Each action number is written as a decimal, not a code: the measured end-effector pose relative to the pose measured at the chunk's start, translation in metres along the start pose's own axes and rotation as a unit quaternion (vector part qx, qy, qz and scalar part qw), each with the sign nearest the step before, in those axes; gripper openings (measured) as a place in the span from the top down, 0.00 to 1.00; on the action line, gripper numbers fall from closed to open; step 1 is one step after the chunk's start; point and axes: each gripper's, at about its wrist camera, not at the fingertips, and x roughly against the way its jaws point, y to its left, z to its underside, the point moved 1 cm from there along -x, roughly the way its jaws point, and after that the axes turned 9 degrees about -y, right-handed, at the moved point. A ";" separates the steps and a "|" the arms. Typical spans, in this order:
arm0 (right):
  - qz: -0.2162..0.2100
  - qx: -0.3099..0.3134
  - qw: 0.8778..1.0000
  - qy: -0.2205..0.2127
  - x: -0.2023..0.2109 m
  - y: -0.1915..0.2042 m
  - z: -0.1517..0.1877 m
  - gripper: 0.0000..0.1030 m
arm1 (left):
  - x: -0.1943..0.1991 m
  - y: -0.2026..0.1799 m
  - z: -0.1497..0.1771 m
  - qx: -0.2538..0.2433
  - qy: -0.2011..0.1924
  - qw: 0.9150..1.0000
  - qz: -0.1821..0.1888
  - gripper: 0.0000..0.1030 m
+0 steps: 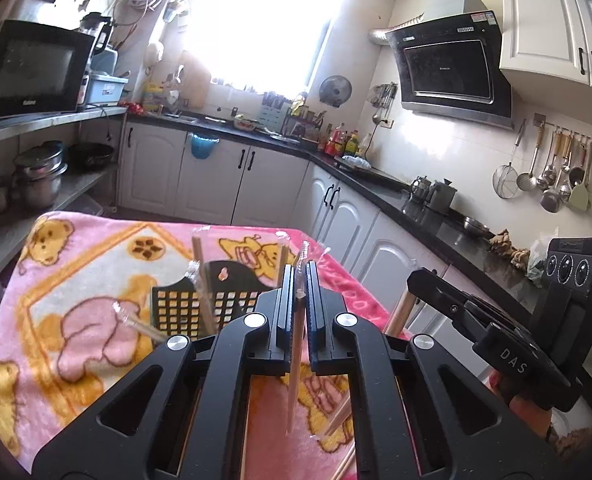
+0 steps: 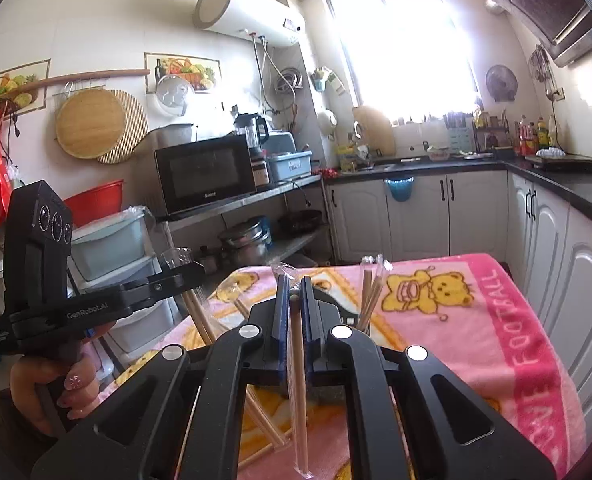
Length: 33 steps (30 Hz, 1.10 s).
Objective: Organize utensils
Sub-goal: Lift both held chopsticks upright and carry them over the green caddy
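You are in a kitchen with white cupboards, a black counter (image 1: 424, 216) and a bright window (image 2: 408, 44). In front of you is a table under a pink blanket (image 1: 76, 280) with yellow bears on it.

In your left view, the blanket's far edge runs across at 12 o'clock, and past it is bare floor before the cupboards. Its right edge drops away at 2 o'clock, close to the counter cupboards. In your right view, the blanket's right edge, with big pink letters, runs from 1 o'clock down to 4 o'clock, just beside the cupboard doors. A shelf (image 2: 256, 196) with a microwave (image 2: 206, 176) stands at 10 o'clock.

Your left gripper (image 1: 299, 280) is pinching one chopstick (image 1: 295, 380). It is thin, light wood in a clear wrapper, and it stands almost straight up between the pads. Just past it, at 11 o'clock, is a black basket (image 1: 184, 308) with square holes. More wrapped chopsticks stick up out of it, leaning different ways.

Your right gripper (image 2: 295, 294) is pinching its own chopstick (image 2: 298, 380), also upright and wrapped. Loose chopsticks (image 2: 264, 420) lie on the blanket at 7 o'clock. Your right gripper shows at 3 o'clock in the left view, near the left one.
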 end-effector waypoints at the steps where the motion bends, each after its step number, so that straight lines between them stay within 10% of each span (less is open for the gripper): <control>1: 0.001 0.001 1.000 -0.003 0.000 0.000 -0.002 0.94 | -0.001 -0.002 -0.002 -0.001 -0.003 1.000 0.001 0.97; 33: -0.001 0.048 0.995 -0.091 -0.023 0.008 -0.069 0.94 | -0.021 0.008 -0.062 -0.013 -0.074 0.996 -0.046 0.97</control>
